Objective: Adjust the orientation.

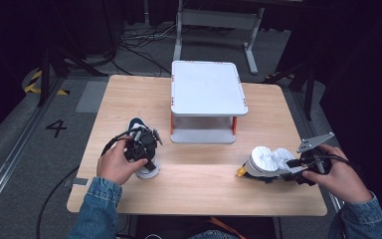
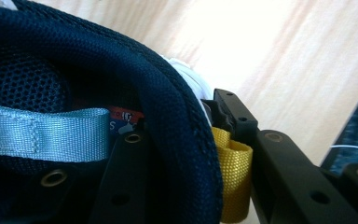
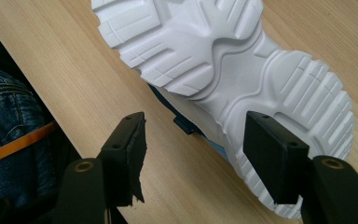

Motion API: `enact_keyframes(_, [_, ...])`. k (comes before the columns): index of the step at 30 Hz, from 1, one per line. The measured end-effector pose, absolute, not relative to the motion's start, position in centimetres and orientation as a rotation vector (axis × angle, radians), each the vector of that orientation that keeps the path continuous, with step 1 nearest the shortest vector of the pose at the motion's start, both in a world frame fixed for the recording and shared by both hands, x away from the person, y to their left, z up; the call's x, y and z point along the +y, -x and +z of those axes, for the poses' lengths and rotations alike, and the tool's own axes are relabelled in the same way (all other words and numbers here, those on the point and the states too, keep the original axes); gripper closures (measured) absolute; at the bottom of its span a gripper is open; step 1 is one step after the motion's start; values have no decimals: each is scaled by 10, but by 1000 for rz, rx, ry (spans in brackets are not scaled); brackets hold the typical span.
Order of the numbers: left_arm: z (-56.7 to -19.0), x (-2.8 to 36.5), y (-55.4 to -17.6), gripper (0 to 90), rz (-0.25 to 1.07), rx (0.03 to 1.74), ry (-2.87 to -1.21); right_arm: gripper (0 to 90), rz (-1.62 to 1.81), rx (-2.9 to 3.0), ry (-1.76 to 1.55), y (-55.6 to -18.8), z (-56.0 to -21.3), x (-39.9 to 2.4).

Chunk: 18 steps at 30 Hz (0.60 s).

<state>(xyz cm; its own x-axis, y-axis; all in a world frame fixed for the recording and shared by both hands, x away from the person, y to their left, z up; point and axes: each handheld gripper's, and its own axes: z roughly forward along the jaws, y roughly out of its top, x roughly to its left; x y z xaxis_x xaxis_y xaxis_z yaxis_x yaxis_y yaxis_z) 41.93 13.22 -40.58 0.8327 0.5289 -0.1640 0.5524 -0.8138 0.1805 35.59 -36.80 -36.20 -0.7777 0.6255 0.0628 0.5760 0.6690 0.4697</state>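
Note:
A navy mesh shoe point(image 1: 138, 123) with a white sole stands on the left of the wooden table point(image 1: 199, 174). My left gripper point(image 1: 144, 147) comes down on its heel. In the left gripper view the padded heel collar point(image 2: 168, 93) sits between the jaws, one inside the shoe and one outside against the yellow pull tab point(image 2: 233, 163). The left gripper point(image 2: 177, 126) is shut on that collar. A second shoe point(image 1: 266, 159) lies on its side at the right, its white sole point(image 3: 223, 51) facing my right gripper point(image 3: 200, 144). That gripper is open, one jaw before the heel, the other over bare wood.
A white two-level shelf point(image 1: 206, 89) stands at the middle back of the table. A light blue strap point(image 2: 42, 133) runs inside the left shoe. Denim sleeves enter from the bottom. Cables and a desk frame lie on the dark floor beyond the table.

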Motion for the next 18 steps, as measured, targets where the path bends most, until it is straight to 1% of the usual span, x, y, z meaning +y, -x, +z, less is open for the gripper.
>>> enact_keyframes(5, [-394,139,-416,691,-130,832,-2759,405,726,2772,-1007,-356,-362,-369])
enact_keyframes(9, [-383,135,-411,689,-106,778,-2768,405,724,2769,-1009,-355,-362,-369])
enact_keyframes(16, [-363,100,-397,686,-75,556,-2826,404,717,2766,-1027,-351,-364,-372])
enact_keyframes(18, [-358,87,-393,685,-85,480,-2840,404,716,2759,-1036,-349,-363,-374])
